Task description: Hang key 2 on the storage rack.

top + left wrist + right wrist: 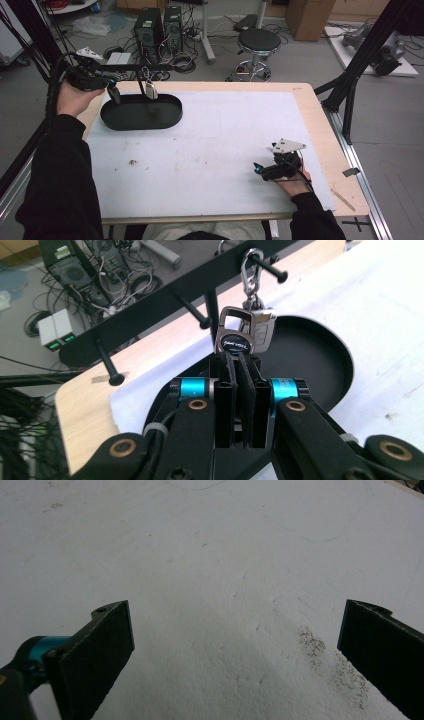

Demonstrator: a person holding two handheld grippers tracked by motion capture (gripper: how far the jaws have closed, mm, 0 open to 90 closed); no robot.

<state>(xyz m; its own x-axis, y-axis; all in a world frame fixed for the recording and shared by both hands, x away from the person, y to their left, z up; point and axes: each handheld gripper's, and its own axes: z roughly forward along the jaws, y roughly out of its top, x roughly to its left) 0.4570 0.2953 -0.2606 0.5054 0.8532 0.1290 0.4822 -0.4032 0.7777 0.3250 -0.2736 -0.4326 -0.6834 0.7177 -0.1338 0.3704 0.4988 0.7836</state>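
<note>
Right, left tool (pixel 239 371) clamped on key fob (pixel 237 336) w/ metal loop: small, stiff, light, slick; grip flat body. Right tool (pixel 235 645) apart, idle.

A wooden table (pixel 320 117) is carrying a white sheet (pixel 225 145) (it is covering most of the top), with a black oval tray (pixel 141 120) sitting at the sheet's far-left corner.

Pretty sure I'm driving this in a robotics lab or test room. Past the left tongs (pixel 114 92) there are two PC towers (pixel 159 27) on the bare floor with cable tangles (pixel 182 61), a stool (pixel 258 41), cardboard boxes (pixel 310 17), and black frame struts (pixel 367 45) around my foam-topped bench (pixel 210 150).
</note>
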